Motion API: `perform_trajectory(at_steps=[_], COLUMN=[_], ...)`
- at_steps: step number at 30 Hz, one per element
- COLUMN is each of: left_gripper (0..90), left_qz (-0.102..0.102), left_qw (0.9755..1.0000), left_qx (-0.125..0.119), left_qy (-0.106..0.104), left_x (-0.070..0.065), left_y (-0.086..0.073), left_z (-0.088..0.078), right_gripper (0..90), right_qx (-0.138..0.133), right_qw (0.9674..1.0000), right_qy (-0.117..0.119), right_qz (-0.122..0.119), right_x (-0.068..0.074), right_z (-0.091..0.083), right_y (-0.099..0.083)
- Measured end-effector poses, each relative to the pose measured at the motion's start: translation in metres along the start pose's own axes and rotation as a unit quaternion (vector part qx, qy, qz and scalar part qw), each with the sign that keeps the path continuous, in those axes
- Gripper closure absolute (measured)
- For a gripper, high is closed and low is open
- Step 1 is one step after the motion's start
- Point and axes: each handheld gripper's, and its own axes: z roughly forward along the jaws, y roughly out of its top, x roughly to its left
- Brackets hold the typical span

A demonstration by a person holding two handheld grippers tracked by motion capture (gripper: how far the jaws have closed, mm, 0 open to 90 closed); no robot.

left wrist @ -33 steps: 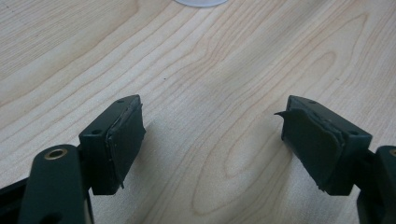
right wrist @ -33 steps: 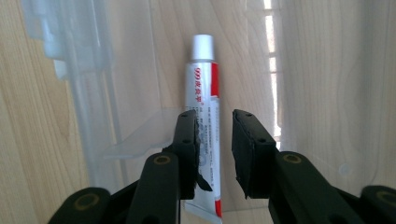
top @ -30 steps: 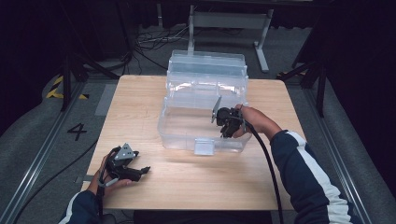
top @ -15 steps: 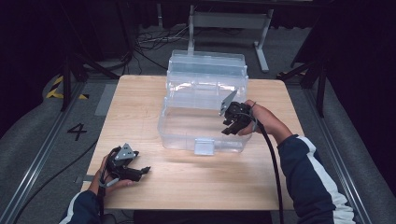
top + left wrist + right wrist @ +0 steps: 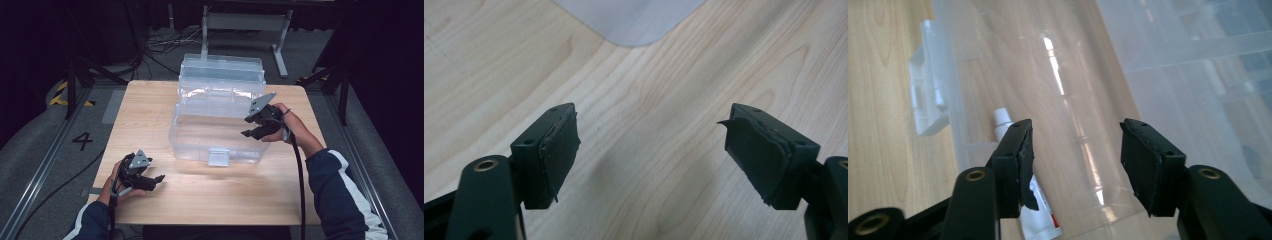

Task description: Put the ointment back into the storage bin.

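A clear plastic storage box (image 5: 186, 137) stands open in the middle of the wooden table, its lid (image 5: 221, 75) tipped back. Inside it, by the front wall, lies a white toothpaste tube (image 5: 1042, 212) with red print. My right gripper (image 5: 247, 126) hovers over the box's right end, open and empty; in the right gripper view its jaws (image 5: 1075, 155) frame the box's floor, with the tube behind the left one. My left gripper (image 5: 159, 180) rests low near the table's front left, open with nothing between its pads (image 5: 651, 150).
The box's white front latch (image 5: 218, 156) hangs down at the middle of its front wall. One corner of the box (image 5: 634, 20) lies just ahead of the left gripper. Bare table (image 5: 235, 200) spreads in front of the box. Floor cables lie beyond the table.
My right gripper has drawn back to the right, from over the middle of the box to its right end. The left gripper has stayed put.
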Motion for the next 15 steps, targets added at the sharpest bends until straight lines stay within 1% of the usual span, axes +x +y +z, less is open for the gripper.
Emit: perform_trajectory(at_steps=[1,2,3,4,5,8,10,11,12,13,14,15], left_gripper=[22.6,22.6,23.0,23.1,22.8,21.8,21.6,21.1,19.8,18.1,17.6,17.7], left_qz=[0.008,0.012,0.017,0.019,0.024,0.038,0.04,0.039,0.036,0.032,0.036,0.034], left_qw=[0.9999,0.9998,0.9996,0.9996,0.9994,0.9989,0.9987,0.9986,0.9987,0.9988,0.9983,0.9982], left_qx=[-0.002,-0.005,-0.014,-0.021,-0.022,-0.023,-0.029,-0.03,-0.025,-0.023,-0.023,-0.025], left_qy=[0.008,0.013,0.016,0.01,0.012,0.017,0.015,0.022,0.026,0.029,0.041,0.044], left_x=[-0.001,-0.001,-0.002,-0.002,-0.002,-0.003,-0.003,-0.003,-0.002,-0.002,-0.002,-0.003], left_y=[0.004,0.006,0.012,0.016,0.02,0.033,0.04,0.044,0.047,0.049,0.051,0.052], left_z=[-0.002,-0.003,-0.006,-0.007,-0.009,-0.01,-0.011,-0.011,-0.011,-0.01,-0.009,-0.009], right_gripper=[45.7,45.7,45.8,46.4,46.3,45.9,45.6,45.5,45.7,47.0,47.9,47.9], right_qx=[-0.007,-0.007,-0.01,-0.019,-0.024,-0.046,-0.058,-0.064,-0.068,-0.074,-0.074,-0.073], right_qw=[0.9998,0.9998,0.9998,0.9994,0.9992,0.9976,0.9959,0.9952,0.9946,0.9934,0.9928,0.9921], right_qy=[-0.016,-0.016,-0.02,-0.029,-0.031,-0.051,-0.068,-0.071,-0.075,-0.084,-0.091,-0.098], right_qz=[0.004,0.004,0.003,0.001,0.003,0.014,0.018,0.023,0.025,0.025,0.025,0.03], right_x=[-0.003,-0.003,-0.005,-0.008,-0.01,-0.018,-0.022,-0.025,-0.027,-0.029,-0.031,-0.034], right_z=[-0.004,-0.004,-0.006,-0.01,-0.013,-0.02,-0.024,-0.025,-0.026,-0.027,-0.027,-0.027], right_y=[0.0,0.0,0.0,0.0,0.0,0.001,0.003,0.004,0.006,0.007,0.009,0.011])
